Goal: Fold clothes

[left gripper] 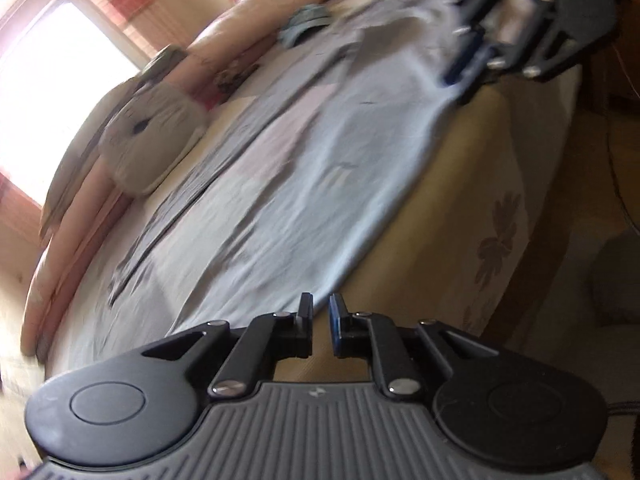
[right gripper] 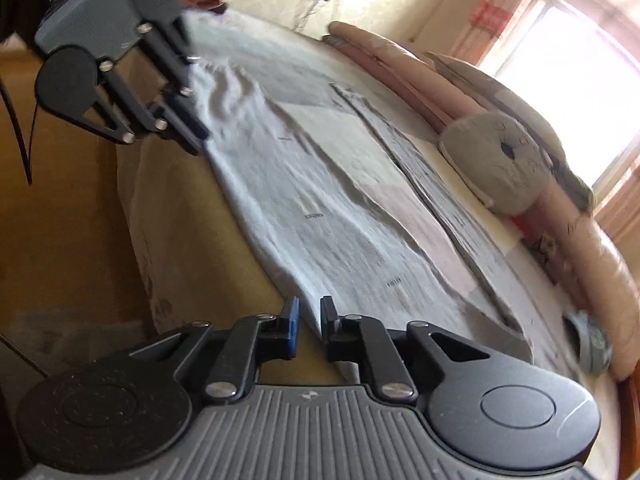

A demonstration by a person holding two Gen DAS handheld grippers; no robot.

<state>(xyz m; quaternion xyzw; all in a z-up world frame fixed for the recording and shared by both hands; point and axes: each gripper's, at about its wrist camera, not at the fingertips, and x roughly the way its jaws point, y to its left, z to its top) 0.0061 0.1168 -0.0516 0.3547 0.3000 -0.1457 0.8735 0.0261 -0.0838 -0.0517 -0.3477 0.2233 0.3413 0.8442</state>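
A light blue garment (left gripper: pixel 320 168) lies spread flat along the near edge of the bed, also seen in the right wrist view (right gripper: pixel 320 200). My left gripper (left gripper: pixel 321 310) sits at one end of the garment's near edge, its jaws a narrow gap apart with the cloth's corner in the gap and not pinched. At the other end of that edge is my right gripper (right gripper: pixel 309 312), also slightly apart, the hem running between its fingers. Each gripper shows in the other's view, the right one (left gripper: pixel 460 76) and the left one (right gripper: pixel 196 136), both low over the garment's edge.
The bed's tan mattress side (left gripper: pixel 460 200) drops away below the garment. A grey cat-face cushion (left gripper: pixel 156 136) and pink rolled bedding (right gripper: pixel 600 280) line the far side. A small blue-grey item (left gripper: pixel 304 26) lies near the far corner. A bright window (left gripper: pixel 52 80) is behind.
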